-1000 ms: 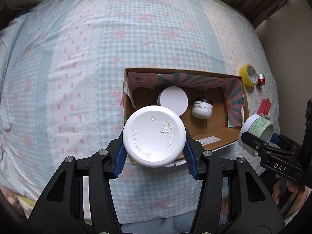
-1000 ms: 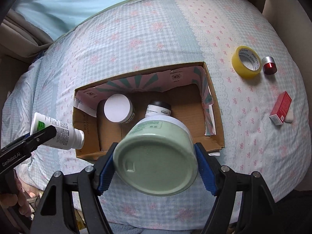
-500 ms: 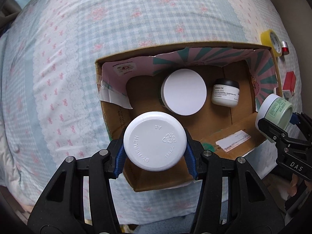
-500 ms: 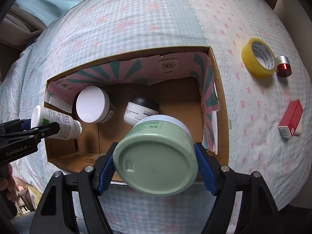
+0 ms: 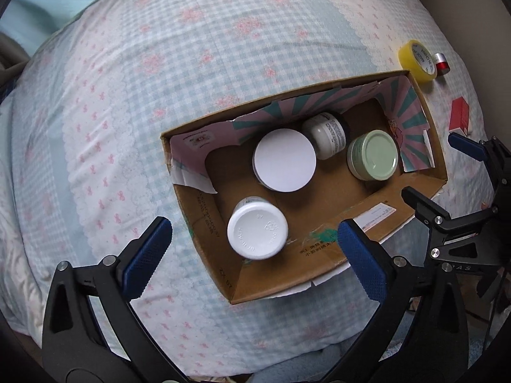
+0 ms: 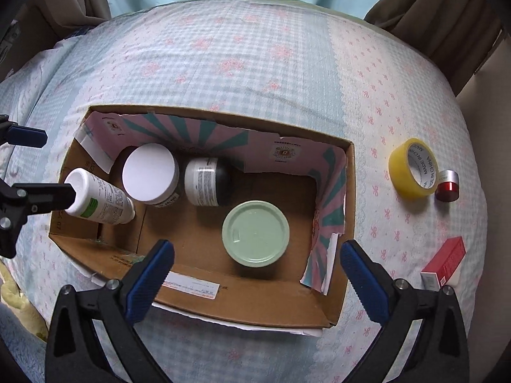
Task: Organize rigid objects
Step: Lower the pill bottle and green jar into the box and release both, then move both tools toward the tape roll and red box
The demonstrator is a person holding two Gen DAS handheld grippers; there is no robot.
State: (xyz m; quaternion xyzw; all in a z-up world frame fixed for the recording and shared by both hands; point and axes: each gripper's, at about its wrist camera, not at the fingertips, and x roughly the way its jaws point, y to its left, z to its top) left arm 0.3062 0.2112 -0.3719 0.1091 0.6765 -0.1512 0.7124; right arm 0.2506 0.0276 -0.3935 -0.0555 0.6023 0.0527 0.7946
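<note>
A white-capped bottle [image 5: 257,231] stands at the near left of the cardboard box [image 5: 322,255]. Above it my left gripper [image 5: 250,233] is opening, its blue pads well clear of the cap. The pale green jar [image 6: 255,233] rests on the box floor at the right. My right gripper [image 6: 257,249] is opening over it, pads not touching. The left wrist view shows the right gripper [image 5: 440,172] at the box's right end. In the box too are a white-lidded jar [image 6: 150,172] and a black-lidded jar [image 6: 207,182] on its side.
The box sits on a checked, flowered bedspread [image 6: 239,57]. To its right on the cloth lie a yellow tape roll [image 6: 413,167], a small red and silver cap [image 6: 447,185] and a red carton [image 6: 444,261]. The bed edge runs close below both grippers.
Both grippers have let go and spread wide. The white bottle and the green jar, held above the box before, now rest inside it. Both grippers have come down closer to the box.
</note>
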